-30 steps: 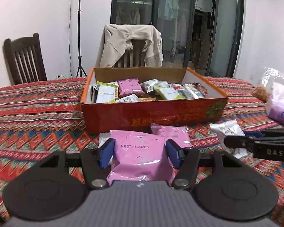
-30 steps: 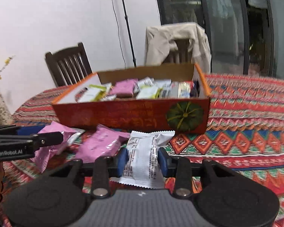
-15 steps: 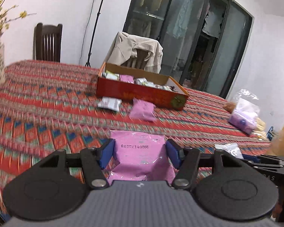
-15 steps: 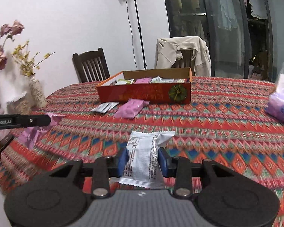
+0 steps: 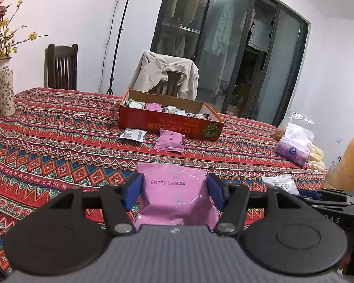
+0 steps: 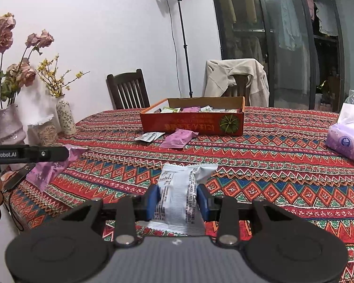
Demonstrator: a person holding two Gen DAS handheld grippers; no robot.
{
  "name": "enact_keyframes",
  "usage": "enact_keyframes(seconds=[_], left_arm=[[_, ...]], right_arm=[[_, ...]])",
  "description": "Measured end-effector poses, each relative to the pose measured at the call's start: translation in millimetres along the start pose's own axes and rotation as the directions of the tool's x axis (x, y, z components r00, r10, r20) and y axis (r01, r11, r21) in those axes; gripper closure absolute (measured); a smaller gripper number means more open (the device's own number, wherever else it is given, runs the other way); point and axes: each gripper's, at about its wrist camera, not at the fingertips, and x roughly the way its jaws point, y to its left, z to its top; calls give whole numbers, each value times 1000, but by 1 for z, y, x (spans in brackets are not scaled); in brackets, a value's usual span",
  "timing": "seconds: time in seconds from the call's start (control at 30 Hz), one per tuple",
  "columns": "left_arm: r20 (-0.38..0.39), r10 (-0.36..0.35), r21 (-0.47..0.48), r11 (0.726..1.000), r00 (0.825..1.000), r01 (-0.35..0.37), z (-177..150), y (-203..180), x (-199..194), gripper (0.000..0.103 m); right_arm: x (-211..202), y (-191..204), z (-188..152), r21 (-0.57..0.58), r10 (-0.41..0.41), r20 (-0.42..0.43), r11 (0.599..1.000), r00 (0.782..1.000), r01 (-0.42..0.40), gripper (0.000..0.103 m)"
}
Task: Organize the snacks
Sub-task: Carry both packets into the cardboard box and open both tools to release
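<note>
The left hand-held gripper [image 5: 174, 192] is clamped on a pink packet [image 5: 173, 195], the right hand-held gripper [image 6: 178, 200] on a white packet [image 6: 179, 198]. The orange box [image 5: 170, 125] far ahead of both already holds many snacks (two more packets [image 5: 151, 136] lie just before it), so sorting seems partway done.

vase [image 5: 4, 87], draped chair [image 5: 170, 77], tissue pack [image 6: 347, 141]

patterned tablecloth [image 5: 59, 146] carries red box [image 5: 167, 125], two loose packets, vases.

tongs [image 5: 174, 192]: blk arms | blue pads | silver screws | grey base
</note>
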Motion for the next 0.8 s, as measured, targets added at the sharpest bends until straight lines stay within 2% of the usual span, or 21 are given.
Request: enact_keyframes(seconds=[0.23, 0.43, 0.57, 0.7, 0.8], left_arm=[[-27, -17, -17, 1000, 999, 16, 12, 9, 26, 42], [-20, -22, 24, 999, 1000, 23, 52, 16, 64, 42], [-10, -81, 43, 996, 997, 81, 105, 23, 100, 42], [-15, -56, 55, 997, 998, 57, 161, 24, 160, 42], [-38, -70, 46, 996, 997, 71, 196, 22, 210, 42]], right_arm=[[13, -9, 3, 9, -9, -9, 1000, 1000, 10, 67], [41, -32, 30, 18, 3, -3, 1000, 1000, -3, 67], [58, -57, 75, 23, 28, 29, 999, 999, -29, 67], [79, -79, 138, -11, 34, 81, 999, 996, -33, 67], [115, -101, 187, -3, 55, 74, 998, 996, -55, 67]])
